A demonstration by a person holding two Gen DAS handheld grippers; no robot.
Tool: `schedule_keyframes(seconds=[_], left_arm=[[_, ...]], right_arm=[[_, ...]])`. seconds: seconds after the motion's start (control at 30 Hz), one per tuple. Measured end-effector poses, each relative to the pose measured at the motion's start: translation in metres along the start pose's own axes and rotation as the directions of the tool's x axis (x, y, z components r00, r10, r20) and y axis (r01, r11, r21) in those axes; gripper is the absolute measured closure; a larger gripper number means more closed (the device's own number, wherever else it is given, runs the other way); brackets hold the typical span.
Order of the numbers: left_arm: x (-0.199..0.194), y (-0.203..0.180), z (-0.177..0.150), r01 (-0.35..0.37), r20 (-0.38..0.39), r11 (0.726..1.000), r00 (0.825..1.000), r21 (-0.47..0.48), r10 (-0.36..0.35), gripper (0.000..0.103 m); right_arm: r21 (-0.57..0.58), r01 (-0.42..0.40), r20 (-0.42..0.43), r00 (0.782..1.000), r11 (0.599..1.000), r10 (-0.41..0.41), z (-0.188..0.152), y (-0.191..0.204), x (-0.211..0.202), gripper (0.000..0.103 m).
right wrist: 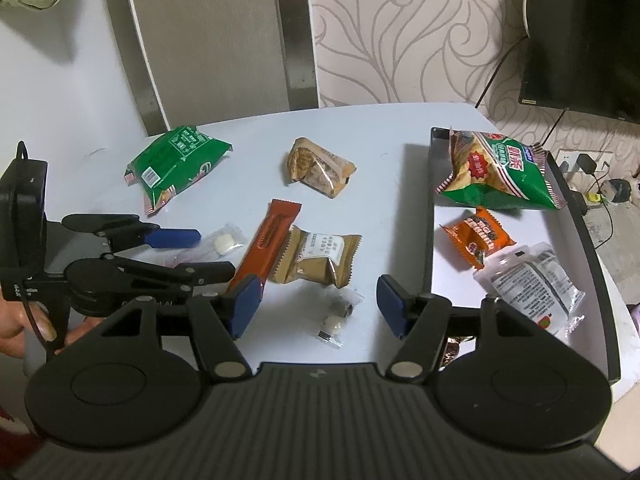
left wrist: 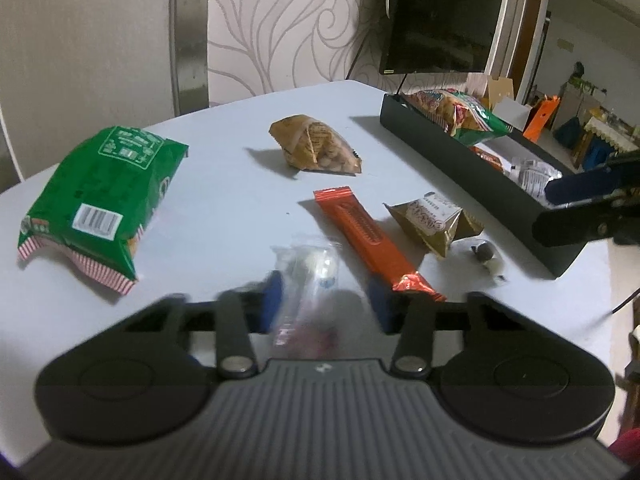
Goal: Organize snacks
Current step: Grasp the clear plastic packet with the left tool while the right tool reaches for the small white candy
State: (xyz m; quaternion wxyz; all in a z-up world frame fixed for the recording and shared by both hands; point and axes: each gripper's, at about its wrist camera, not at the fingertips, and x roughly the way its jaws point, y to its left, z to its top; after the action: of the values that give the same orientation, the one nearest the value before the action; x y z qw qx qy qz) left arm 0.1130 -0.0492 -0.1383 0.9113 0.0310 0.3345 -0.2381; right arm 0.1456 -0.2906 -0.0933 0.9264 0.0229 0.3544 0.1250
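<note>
left gripper (left wrist: 324, 300) spread around clear packet (left wrist: 310, 276) | right gripper (right wrist: 316, 304) released beside tray (right wrist: 434, 240) | risk: your clamp slips off slick film, or snags orange bar (left wrist: 366, 236) just beside packet

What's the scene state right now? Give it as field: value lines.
tray: black rectangular tray on the table's right side
in tray: green chip bag, small orange packet, clear printed pouch
on table: green snack bag, tan wrapped pastry, long orange bar, gold foil packet, small clear candy wrappers
left gripper: open, straddling clear candy wrapper
right gripper: open, empty
</note>
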Motion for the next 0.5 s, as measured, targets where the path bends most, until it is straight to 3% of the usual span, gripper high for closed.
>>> schedule_keyframes(seconds=[0.03, 0.23, 0.27, 0.33, 0.43, 0.5], left_arm=[[0.000, 0.000, 0.001, -0.003, -0.003, 1.000, 1.000, -0.009, 0.003, 0.074], [-0.001, 0.003, 0.001, -0.014, -0.006, 0.998, 1.000, -0.053, 0.014, 0.083], [-0.001, 0.003, 0.001, -0.019, -0.006, 0.998, 1.000, -0.052, 0.019, 0.084], [-0.001, 0.003, 0.000, -0.026, -0.006, 0.998, 1.000, -0.055, 0.026, 0.085], [-0.001, 0.002, 0.001, -0.038, -0.007, 0.998, 0.999, -0.059, 0.038, 0.086], [-0.001, 0.002, 0.000, -0.042, -0.009, 0.997, 0.999, -0.057, 0.041, 0.086]], right_arm=[[-0.003, -0.003, -0.002, 1.000, 1.000, 0.003, 0.000, 0.001, 0.001, 0.034], [-0.041, -0.012, -0.019, 1.000, 0.999, 0.011, 0.000, 0.006, 0.006, 0.037], [-0.048, -0.012, -0.022, 1.000, 0.999, 0.011, 0.000, 0.007, 0.007, 0.040], [-0.062, -0.021, -0.035, 0.999, 0.998, 0.019, 0.000, 0.008, 0.010, 0.058], [-0.077, -0.024, -0.066, 0.998, 0.997, 0.019, -0.004, 0.007, 0.020, 0.068], [-0.080, -0.019, -0.081, 0.997, 0.997, 0.013, -0.006, 0.006, 0.026, 0.069]])
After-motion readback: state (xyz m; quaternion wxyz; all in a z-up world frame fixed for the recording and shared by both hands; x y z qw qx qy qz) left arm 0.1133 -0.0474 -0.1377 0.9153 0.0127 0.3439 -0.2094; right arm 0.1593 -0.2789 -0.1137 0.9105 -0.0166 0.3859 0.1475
